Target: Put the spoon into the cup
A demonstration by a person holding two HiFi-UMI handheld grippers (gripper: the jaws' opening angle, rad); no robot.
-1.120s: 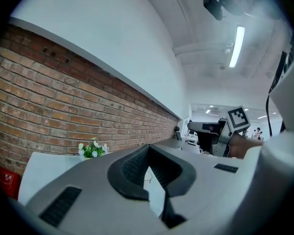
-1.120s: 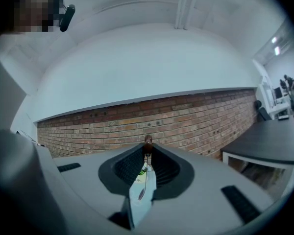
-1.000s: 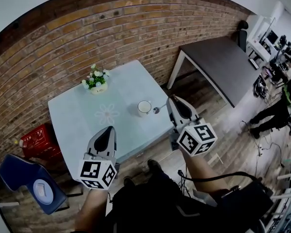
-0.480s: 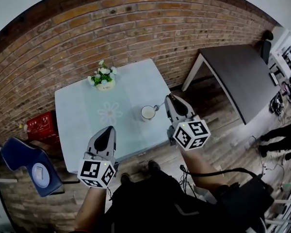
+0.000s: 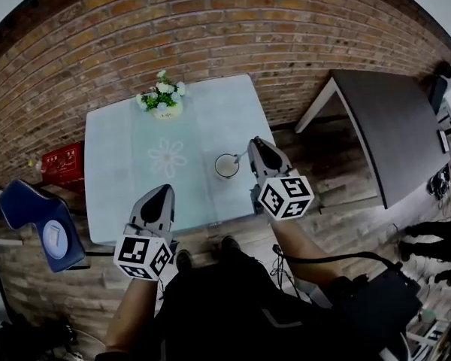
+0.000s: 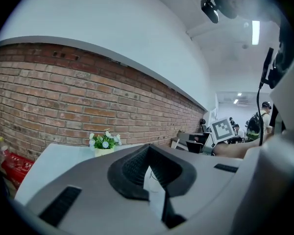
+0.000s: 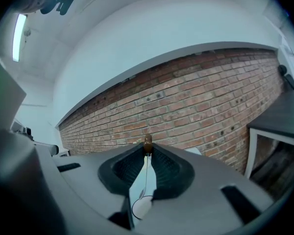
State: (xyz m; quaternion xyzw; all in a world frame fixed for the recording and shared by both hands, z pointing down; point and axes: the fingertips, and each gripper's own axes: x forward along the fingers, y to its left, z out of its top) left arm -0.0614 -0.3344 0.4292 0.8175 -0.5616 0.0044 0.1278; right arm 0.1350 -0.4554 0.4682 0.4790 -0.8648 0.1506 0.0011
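Observation:
A white cup (image 5: pixel 226 165) stands near the front right of the pale blue table (image 5: pixel 128 164). My right gripper (image 5: pixel 254 143) hovers just right of the cup, shut on a thin spoon (image 5: pixel 242 156) that reaches toward the rim. In the right gripper view the spoon's brown end (image 7: pixel 147 141) is pinched at the jaw tips, its thin stem runs down, and the cup (image 7: pixel 142 208) shows in the gap below. My left gripper (image 5: pixel 164 192) hangs over the table's front edge, left of the cup. Its jaws meet at the tips (image 6: pixel 149 149) with nothing between them.
A pot of white flowers (image 5: pixel 164 100) sits at the table's back edge by the brick wall. A red crate (image 5: pixel 60 160) and a blue chair (image 5: pixel 41 228) stand left of the table. A dark table (image 5: pixel 395 126) stands to the right. Wood floor lies between.
Both grippers have sunk toward the table. The right one has carried the spoon closer to the cup's rim, and the view has swung so the table sits more centred.

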